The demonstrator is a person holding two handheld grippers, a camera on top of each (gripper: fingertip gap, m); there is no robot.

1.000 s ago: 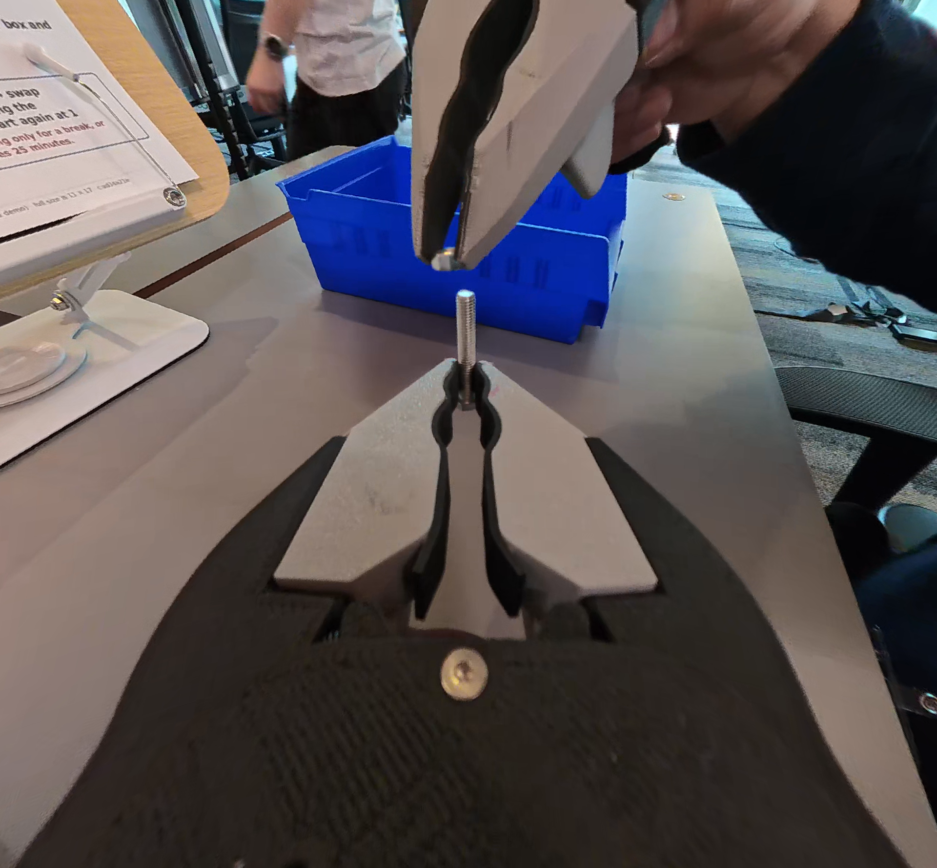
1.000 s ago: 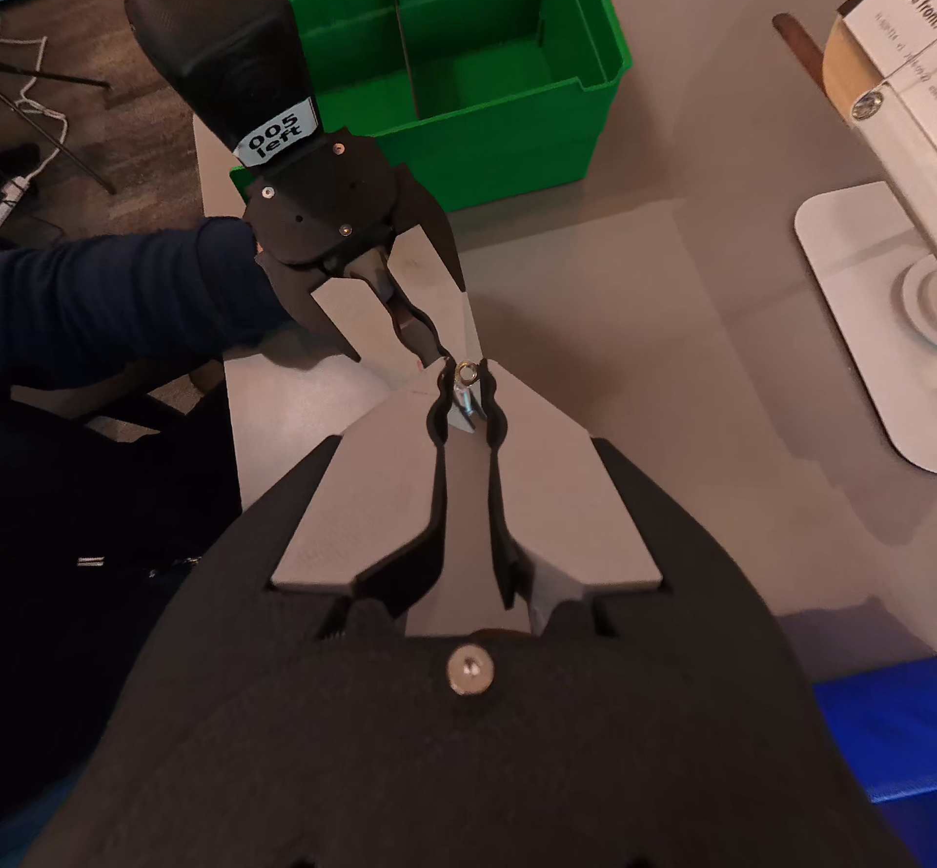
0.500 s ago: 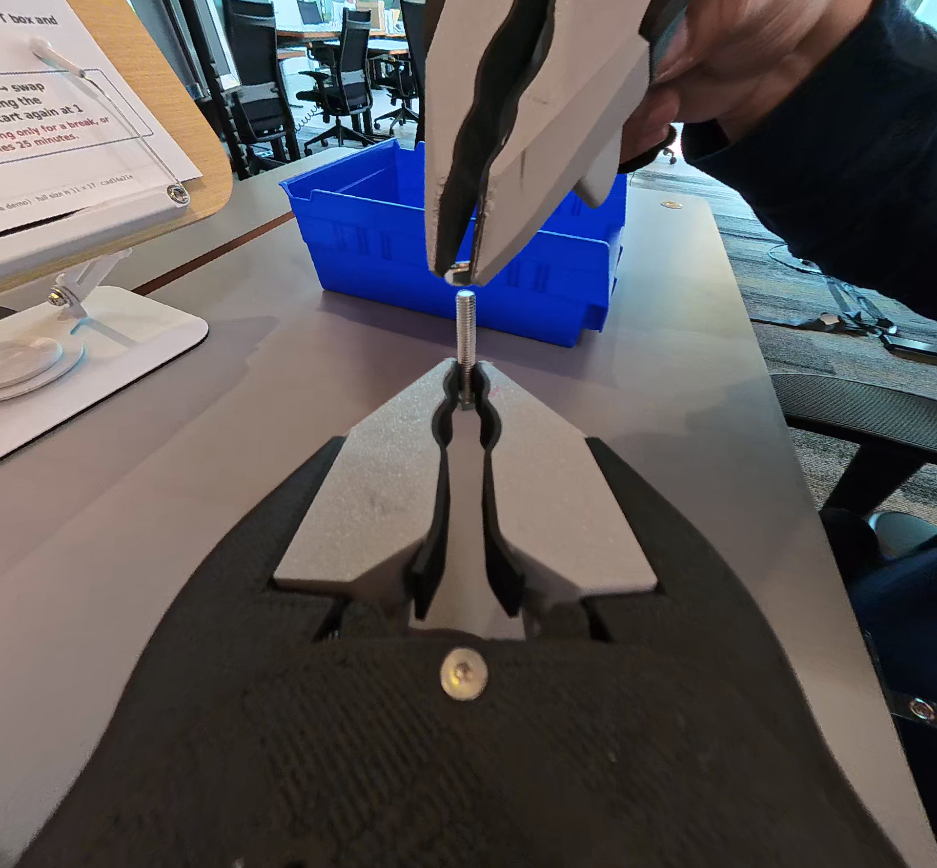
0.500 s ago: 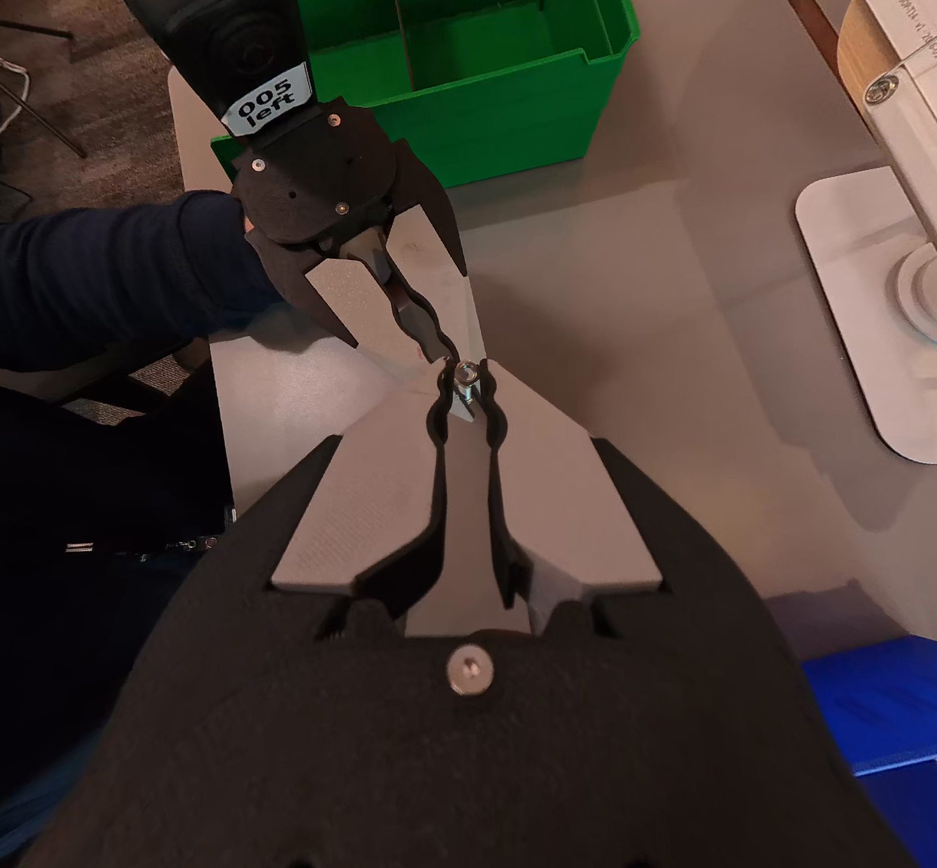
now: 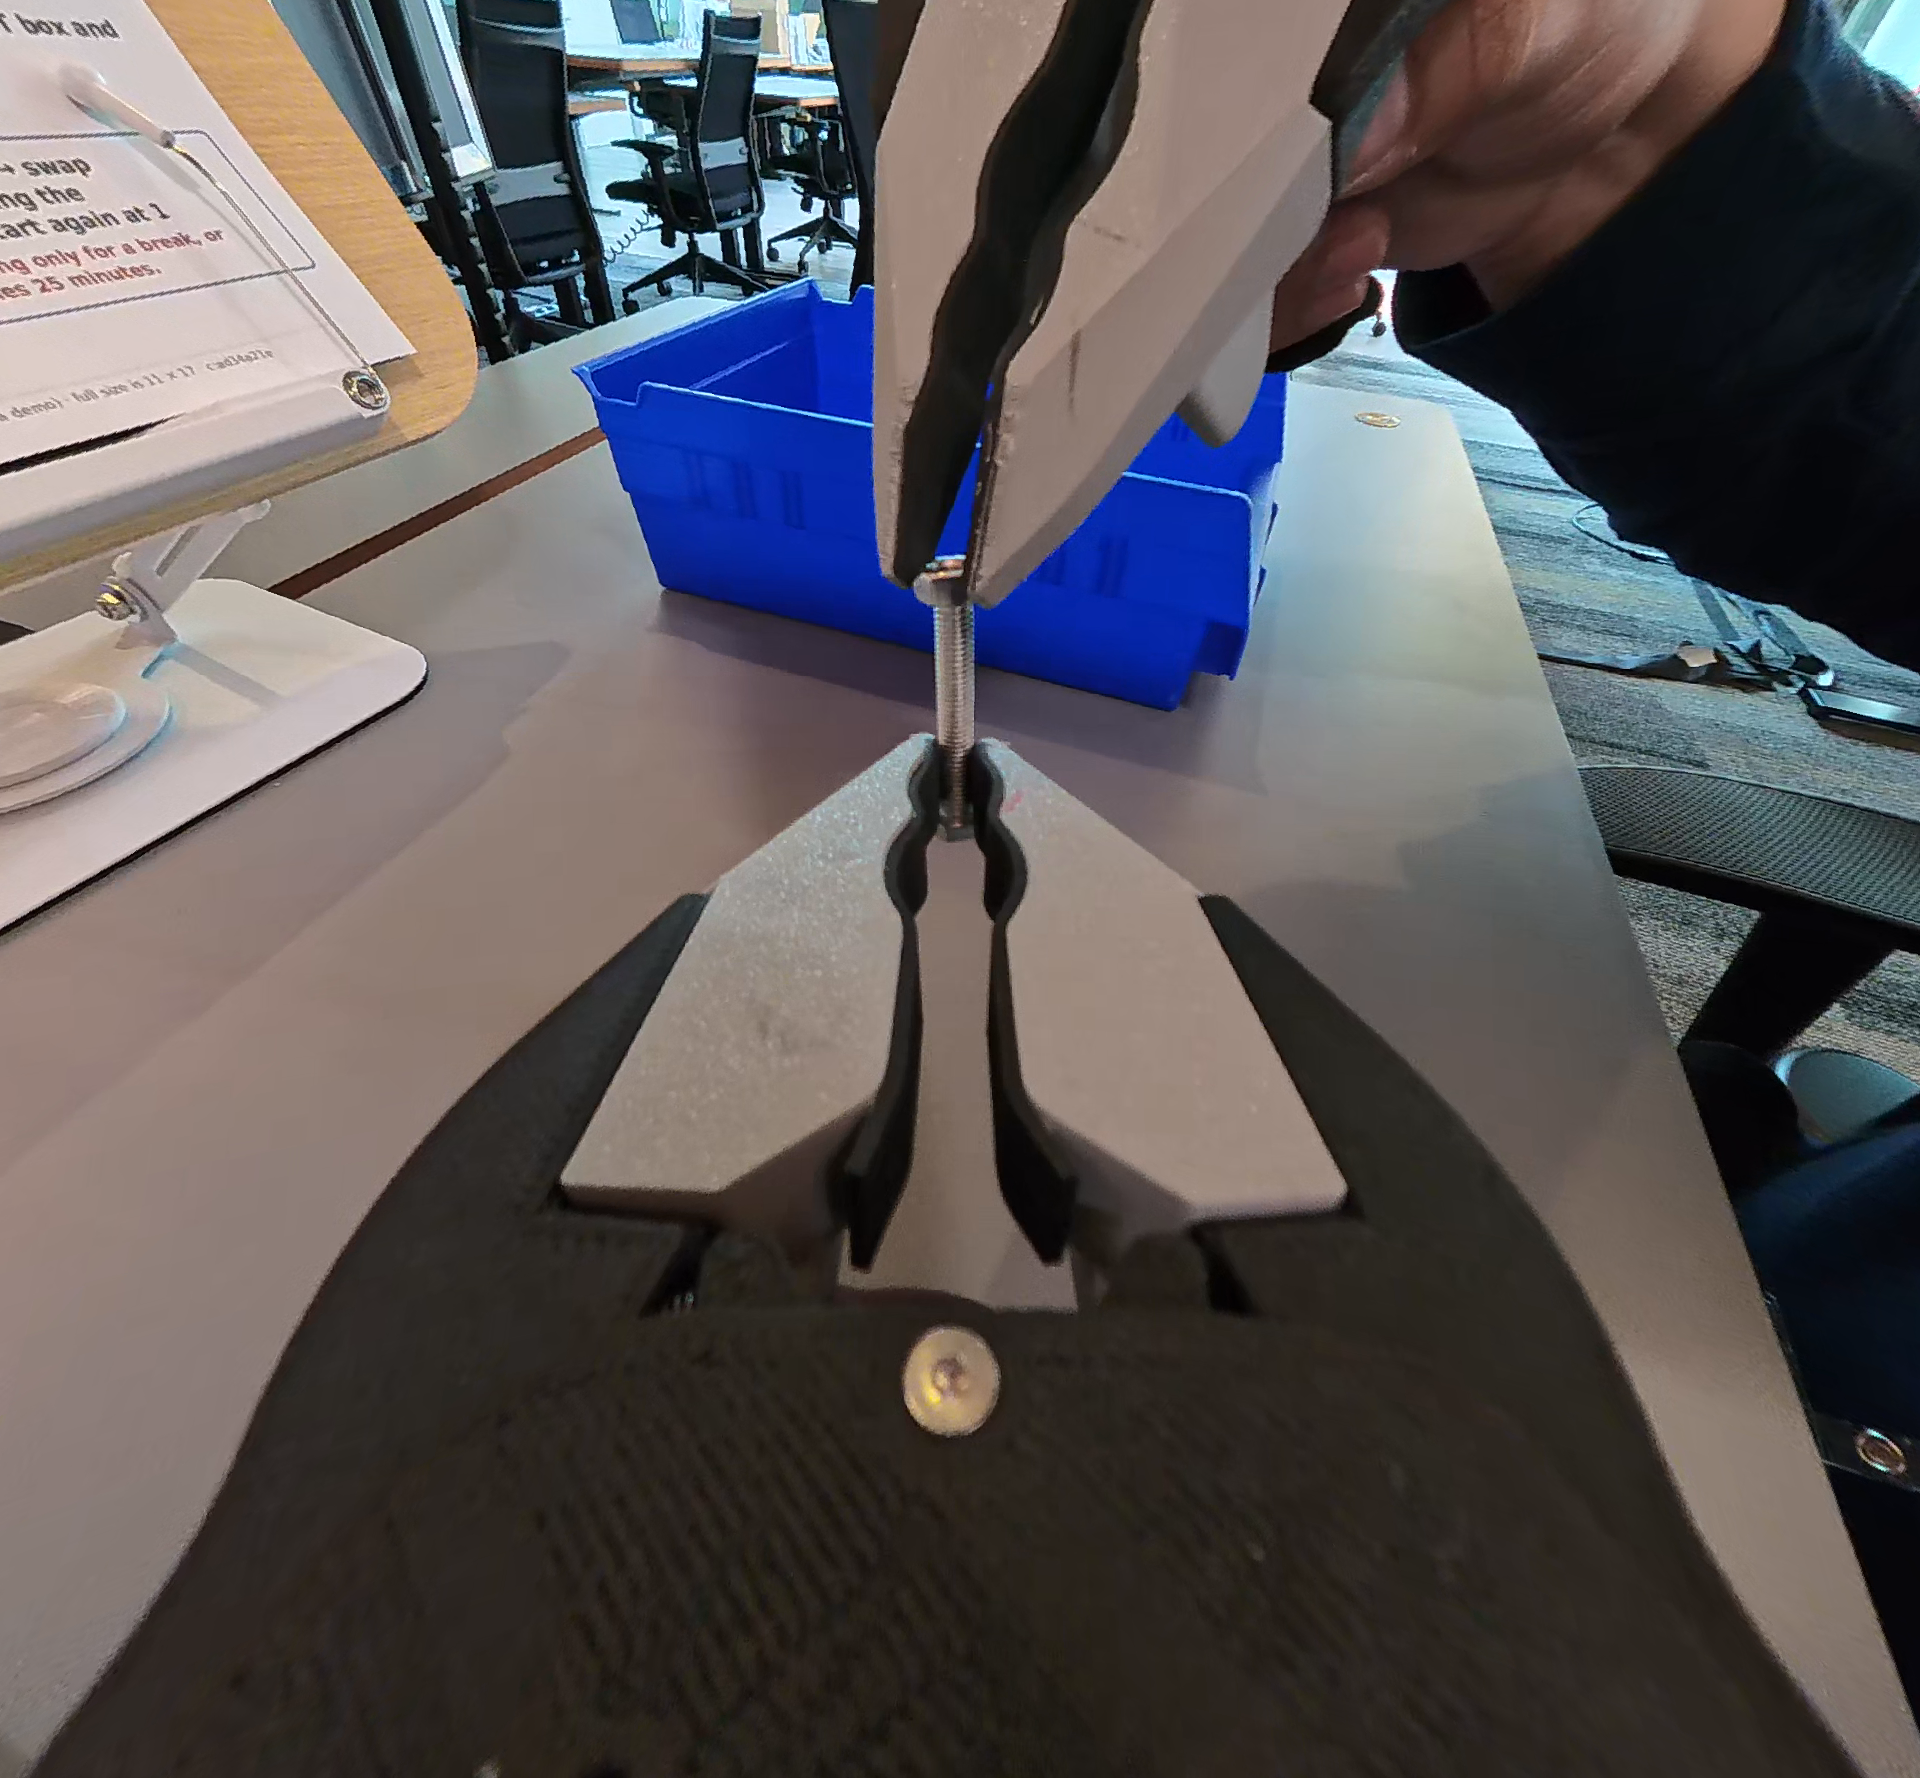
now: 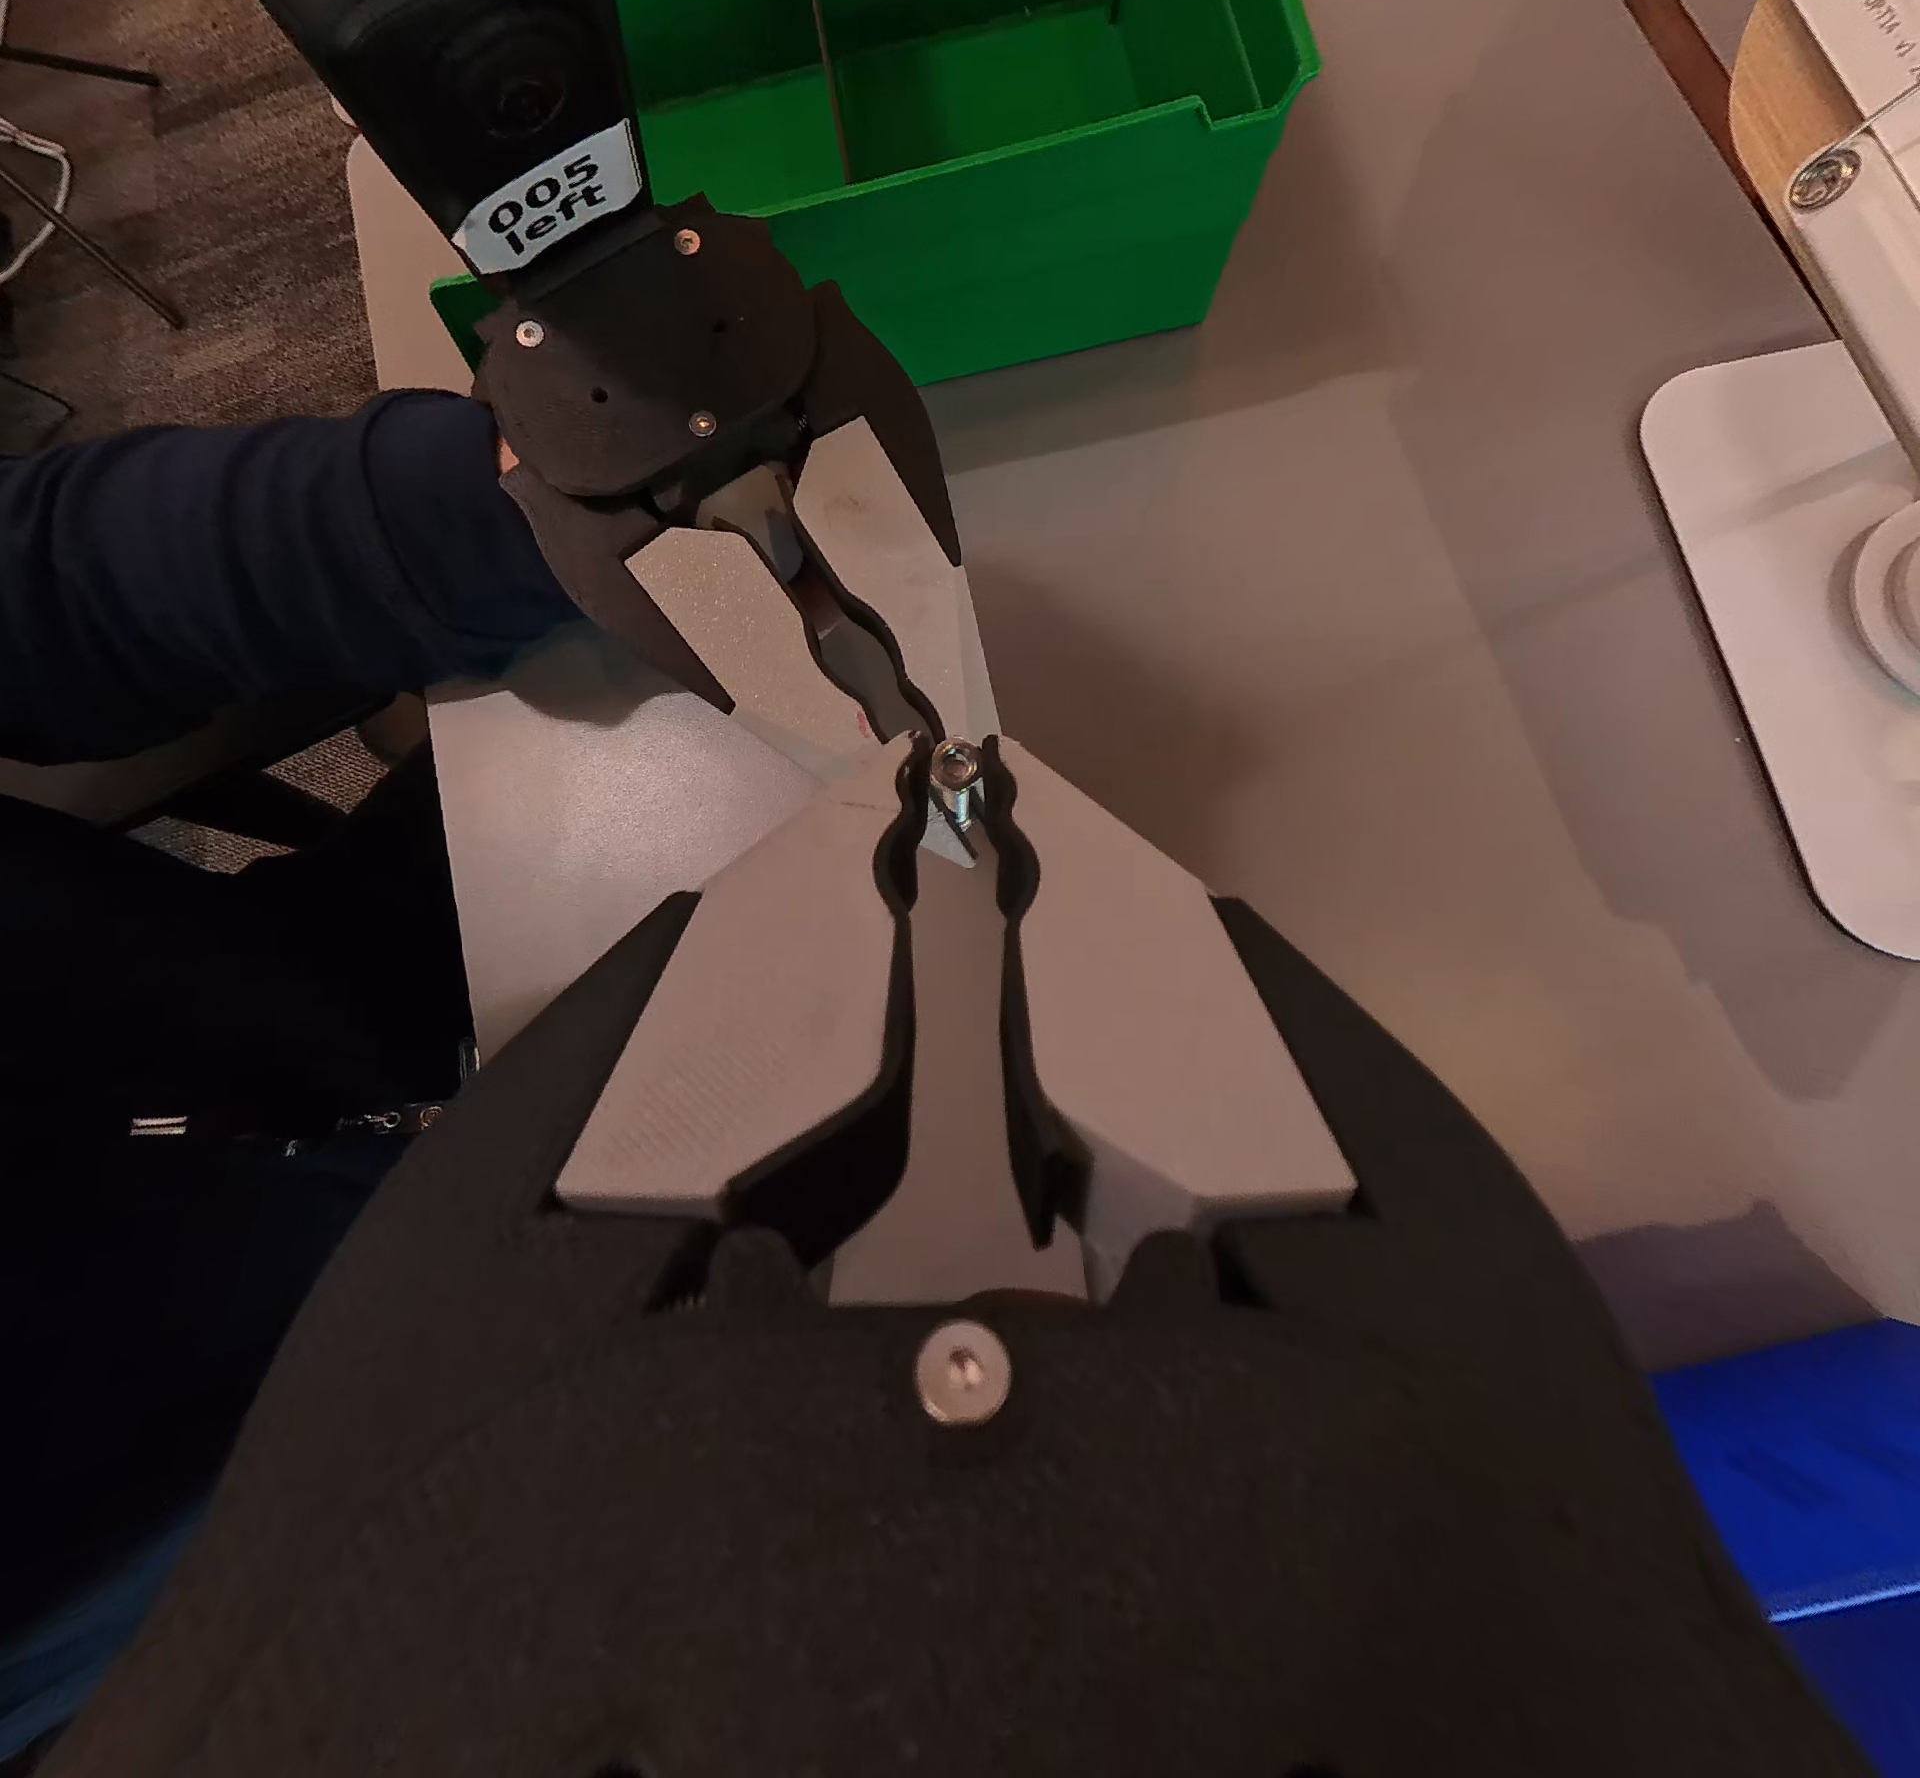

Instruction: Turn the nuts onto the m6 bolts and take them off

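My left gripper (image 5: 953, 783) is shut on the lower end of a silver bolt (image 5: 952, 674) and holds it upright above the grey table. My right gripper (image 5: 940, 575) comes down from above, shut on a small silver nut (image 5: 942, 573) that sits on the bolt's top end. In the right wrist view my right gripper (image 6: 954, 772) holds the nut (image 6: 954, 765) at its tips, with the bolt (image 6: 963, 806) seen end-on below it. The left gripper (image 6: 914, 736) reaches in from the upper left there.
A blue bin (image 5: 727, 481) stands behind the bolt on the table (image 5: 1351, 845). A green divided bin (image 6: 1039, 170) stands past the left gripper. A white stand (image 5: 208, 689) with a paper sheet is at the left. Office chairs stand beyond the table. The grippers' ends are close to 4 centimetres from one another.
My right gripper has come down with the nut from a gap above the bolt until the nut meets the bolt's top. The left gripper and bolt stayed still.
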